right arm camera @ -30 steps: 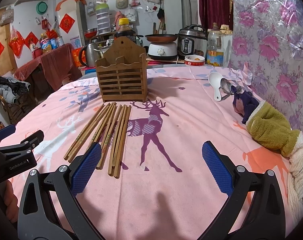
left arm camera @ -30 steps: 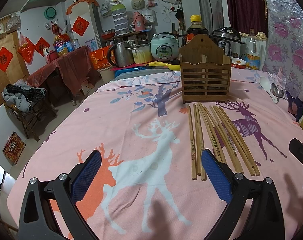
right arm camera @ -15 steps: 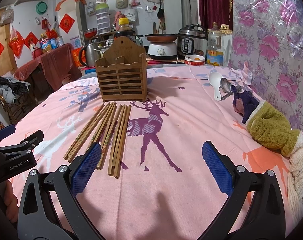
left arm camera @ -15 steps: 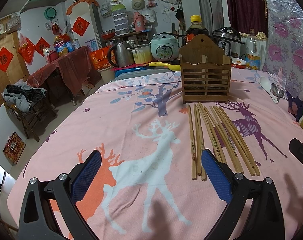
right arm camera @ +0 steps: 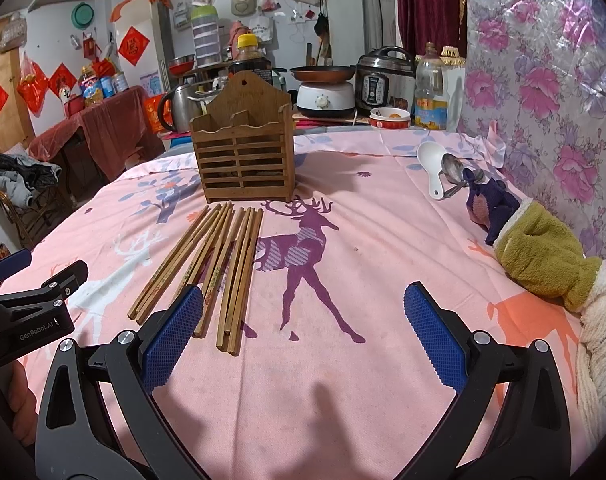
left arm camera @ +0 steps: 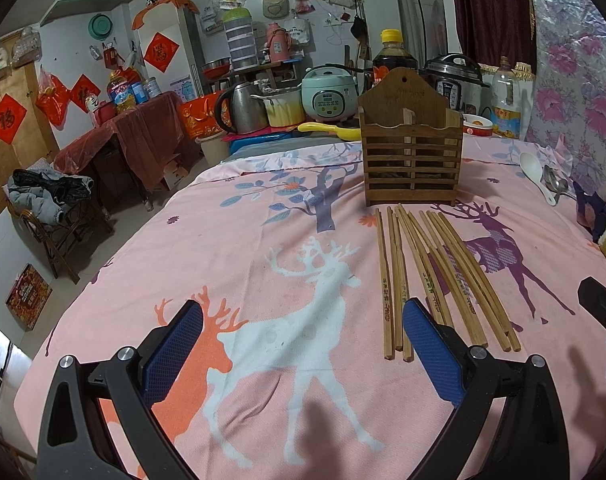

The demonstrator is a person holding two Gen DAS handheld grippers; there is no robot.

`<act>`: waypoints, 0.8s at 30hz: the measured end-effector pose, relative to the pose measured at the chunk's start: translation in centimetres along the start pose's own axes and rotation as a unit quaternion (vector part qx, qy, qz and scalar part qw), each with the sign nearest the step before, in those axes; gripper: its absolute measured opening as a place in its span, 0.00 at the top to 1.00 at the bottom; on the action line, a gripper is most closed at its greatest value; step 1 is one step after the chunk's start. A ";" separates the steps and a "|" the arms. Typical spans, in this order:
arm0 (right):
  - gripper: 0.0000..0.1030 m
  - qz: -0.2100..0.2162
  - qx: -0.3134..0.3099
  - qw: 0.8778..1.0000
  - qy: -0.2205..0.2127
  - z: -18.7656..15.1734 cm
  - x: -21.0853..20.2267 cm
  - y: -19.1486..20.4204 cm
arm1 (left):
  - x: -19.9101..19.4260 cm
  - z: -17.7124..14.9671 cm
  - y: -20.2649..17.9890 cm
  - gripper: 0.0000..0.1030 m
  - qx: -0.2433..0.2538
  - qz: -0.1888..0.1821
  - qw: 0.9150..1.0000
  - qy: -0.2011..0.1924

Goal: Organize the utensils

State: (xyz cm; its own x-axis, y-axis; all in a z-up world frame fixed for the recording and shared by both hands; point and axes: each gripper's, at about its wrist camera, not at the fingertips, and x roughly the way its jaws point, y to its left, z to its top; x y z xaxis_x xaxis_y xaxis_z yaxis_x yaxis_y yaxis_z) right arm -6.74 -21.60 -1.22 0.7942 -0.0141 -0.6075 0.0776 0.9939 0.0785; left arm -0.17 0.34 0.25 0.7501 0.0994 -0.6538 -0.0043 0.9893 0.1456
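Both tongs, left (left arm camera: 303,354) and right (right arm camera: 303,334), are wide apart and empty, as the chopsticks (right arm camera: 211,268) lie at 12 o'clock before the holder (right arm camera: 243,160), seemingly ready for picking.

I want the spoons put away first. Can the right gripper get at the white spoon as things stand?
Probably yes: the right gripper is open and empty, and bare cloth lies between it and the white spoon. The metal spoon lies close beside it.
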 end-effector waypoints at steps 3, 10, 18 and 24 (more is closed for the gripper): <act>0.06 0.000 0.000 1.000 0.000 0.0 0.0 0.0 | 0.0 0.0 0.0 0.05 0.001 0.000 1.000 0.000; 0.06 0.000 0.000 1.000 0.001 0.0 0.0 0.0 | 0.0 0.0 -0.1 0.05 0.000 0.000 1.000 0.000; 0.06 0.001 0.001 1.000 0.002 0.0 0.0 -0.1 | 0.0 0.0 -0.1 0.05 0.001 0.000 1.000 0.000; 0.06 -0.001 0.001 1.000 0.003 -0.3 0.0 0.2 | 0.2 -0.1 0.2 0.05 0.001 -0.002 1.000 0.006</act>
State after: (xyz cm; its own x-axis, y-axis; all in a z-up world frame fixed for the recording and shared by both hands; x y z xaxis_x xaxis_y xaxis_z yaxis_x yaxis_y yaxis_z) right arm -6.94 -21.40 -1.48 0.7904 -0.0148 -0.6124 0.0800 0.9936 0.0793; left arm -0.09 0.62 0.10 0.7424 0.0971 -0.6629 0.0003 0.9894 0.1452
